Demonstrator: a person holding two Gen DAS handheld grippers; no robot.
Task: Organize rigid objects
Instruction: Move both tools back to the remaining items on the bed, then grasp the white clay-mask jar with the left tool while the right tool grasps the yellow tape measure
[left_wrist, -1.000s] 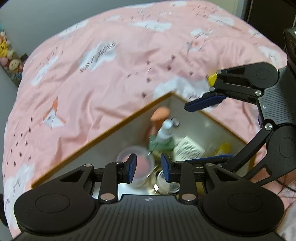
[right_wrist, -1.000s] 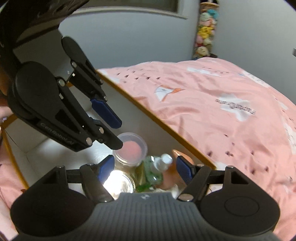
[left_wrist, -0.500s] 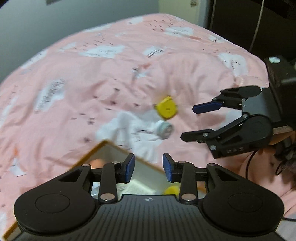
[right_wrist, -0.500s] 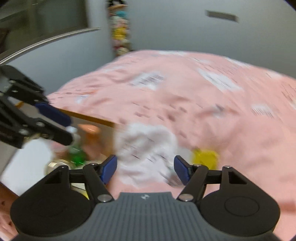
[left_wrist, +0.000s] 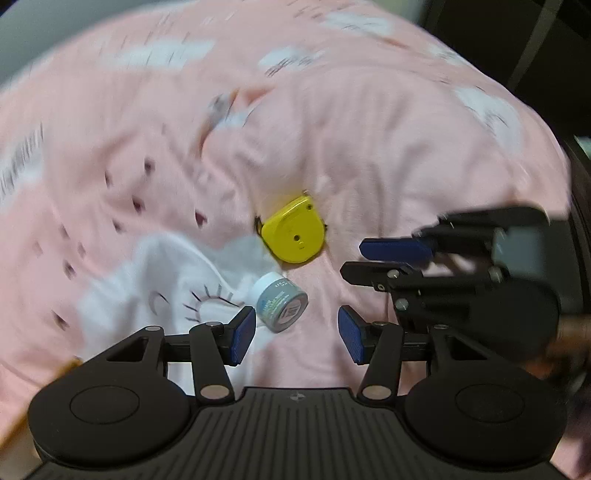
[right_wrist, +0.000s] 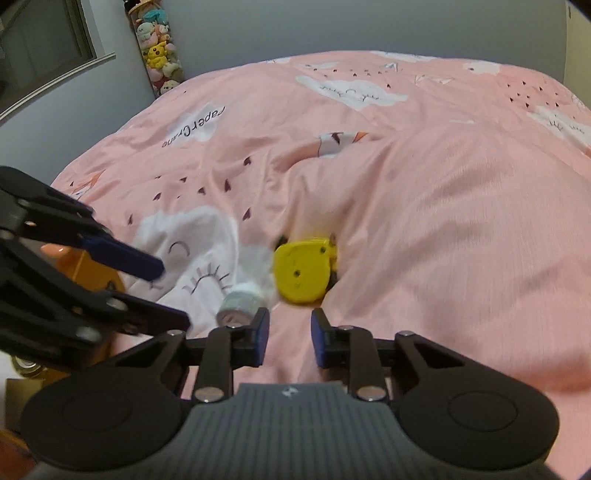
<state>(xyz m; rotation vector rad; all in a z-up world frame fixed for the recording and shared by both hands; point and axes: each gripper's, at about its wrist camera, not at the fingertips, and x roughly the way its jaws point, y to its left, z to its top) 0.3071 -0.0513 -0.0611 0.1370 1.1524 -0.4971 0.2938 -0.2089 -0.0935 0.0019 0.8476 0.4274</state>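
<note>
Pink bedding (left_wrist: 369, 140) with white cloud prints fills both views, and on it we see two loose things lying close together. One is a yellow tape measure (left_wrist: 293, 236), flat on its side in a soft fold of the cover. The other is a small grey-blue jar (left_wrist: 277, 302) with a white lid, tipped on its side, resting on the edge of a white cloud print just below and left of the tape measure; the two sit near each other without touching.

Our left gripper (left_wrist: 297, 336) hovers over the jar with its blue pads spread wide and nothing between them. Our right gripper (right_wrist: 290, 341) holds its pads apart by a narrower gap, also empty, aimed at the tape measure (right_wrist: 303, 275), with the jar (right_wrist: 240, 302) just left of its left pad. At the left edge of the right wrist view we glimpse an orange-rimmed box (right_wrist: 98, 275) behind the left gripper.
</note>
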